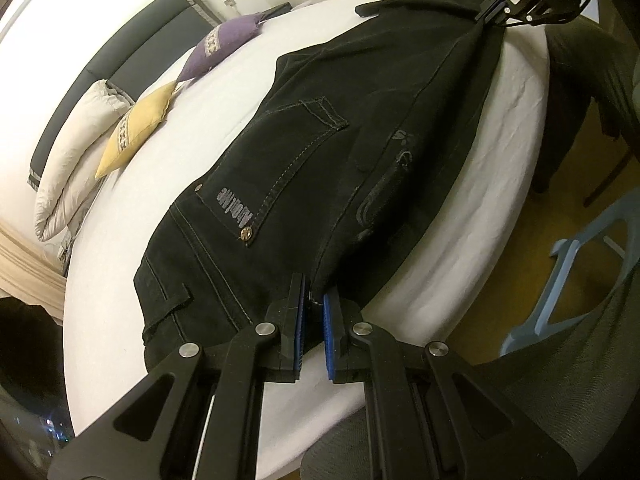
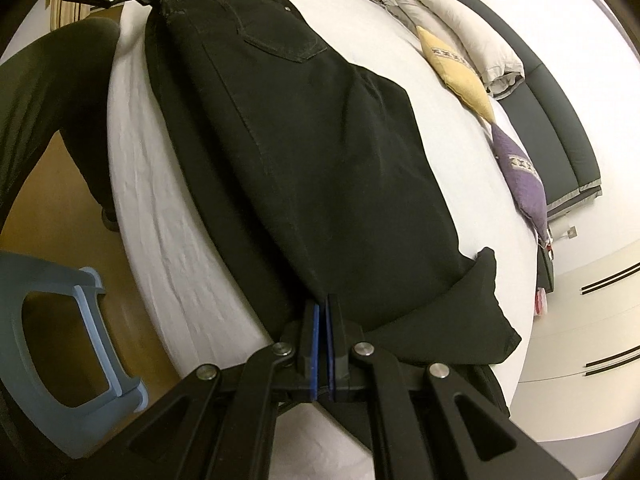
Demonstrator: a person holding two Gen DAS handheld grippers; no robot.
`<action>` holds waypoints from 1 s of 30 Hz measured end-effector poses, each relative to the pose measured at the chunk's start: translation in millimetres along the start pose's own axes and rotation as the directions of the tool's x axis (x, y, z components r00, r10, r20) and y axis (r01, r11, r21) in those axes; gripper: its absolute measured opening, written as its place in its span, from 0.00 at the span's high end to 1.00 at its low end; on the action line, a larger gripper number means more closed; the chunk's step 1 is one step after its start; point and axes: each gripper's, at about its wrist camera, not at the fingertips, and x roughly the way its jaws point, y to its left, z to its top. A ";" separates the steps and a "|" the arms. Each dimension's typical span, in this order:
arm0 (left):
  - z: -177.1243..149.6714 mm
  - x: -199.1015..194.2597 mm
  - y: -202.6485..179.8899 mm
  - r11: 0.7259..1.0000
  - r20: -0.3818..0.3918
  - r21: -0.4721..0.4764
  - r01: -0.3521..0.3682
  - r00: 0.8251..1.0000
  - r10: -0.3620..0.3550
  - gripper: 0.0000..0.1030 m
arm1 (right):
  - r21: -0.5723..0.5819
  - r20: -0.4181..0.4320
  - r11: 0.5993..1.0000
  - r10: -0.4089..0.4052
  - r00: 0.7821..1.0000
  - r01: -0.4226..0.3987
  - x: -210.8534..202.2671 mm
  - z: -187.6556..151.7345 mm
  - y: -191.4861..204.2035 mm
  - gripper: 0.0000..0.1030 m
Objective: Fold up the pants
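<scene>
The black pants lay lengthwise on the white bed, folded along their length near the bed's edge. The left gripper pinched the waist end between its blue pads, with a narrow gap left between them. The right gripper was clamped tight on the leg end, where the cuffs bunched beside it. A yellow pillow and a purple pillow rested farther up the bed.
</scene>
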 end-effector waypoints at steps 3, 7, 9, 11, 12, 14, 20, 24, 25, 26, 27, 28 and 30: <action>-1.9 0.9 4.8 1.000 0.000 0.002 0.005 1.000 -0.005 0.94 | -0.010 -0.002 1.000 -0.005 1.000 0.005 -3.1 -0.9 6.1 0.97; -1.1 0.3 14.7 1.000 -0.002 0.008 0.007 1.000 -0.007 0.93 | -0.003 -0.005 1.000 -0.001 1.000 0.001 -5.0 -1.0 14.3 0.97; -1.8 1.4 16.3 1.000 -0.003 0.010 0.005 1.000 -0.005 0.93 | -0.004 -0.009 1.000 -0.001 1.000 0.001 -2.5 -1.1 15.1 0.97; -3.7 8.2 16.0 1.000 -0.012 0.003 0.007 1.000 -0.007 0.93 | -0.004 -0.018 1.000 0.004 1.000 -0.004 2.8 -1.0 17.2 0.97; -4.6 11.2 15.2 1.000 -0.011 -0.001 0.001 1.000 -0.001 0.90 | -0.008 -0.018 1.000 0.001 1.000 -0.001 5.5 -1.2 18.8 0.97; -6.1 13.1 14.3 1.000 -0.008 -0.006 -0.015 1.000 0.015 0.90 | -0.012 -0.015 1.000 -0.009 1.000 0.009 8.3 -1.7 21.3 0.97; -4.4 14.4 16.2 1.000 -0.029 -0.019 -0.020 0.999 0.020 0.82 | -0.008 0.007 0.999 -0.052 0.999 0.052 8.8 -5.3 27.1 0.95; 3.0 6.5 25.7 0.996 -0.063 -0.062 0.064 0.996 -0.068 0.42 | -0.025 0.023 0.994 -0.110 0.994 0.111 5.7 -11.1 36.4 0.89; 6.2 0.7 29.7 0.993 -0.057 -0.079 0.083 0.995 -0.088 0.42 | 0.000 0.024 0.995 -0.100 0.995 0.100 2.8 -12.2 34.2 0.78; 9.1 -3.0 34.3 0.991 -0.050 -0.097 0.096 0.994 -0.101 0.42 | 0.043 0.027 0.997 -0.067 0.997 0.065 -2.5 -14.0 29.3 0.56; 14.6 -8.5 39.9 0.986 -0.042 -0.123 0.109 0.993 -0.115 0.42 | 0.080 0.035 0.996 -0.038 0.999 0.035 -7.6 -16.0 24.8 0.48; 21.7 -14.0 45.9 0.982 -0.020 -0.154 0.112 0.993 -0.117 0.42 | 0.124 0.049 0.992 -0.022 0.999 0.016 -14.0 -18.2 19.2 0.41; 39.3 -22.1 55.4 0.969 0.044 -0.216 0.120 0.993 -0.113 0.42 | 0.245 0.074 0.969 0.002 0.997 -0.020 -27.2 -23.4 -2.2 0.41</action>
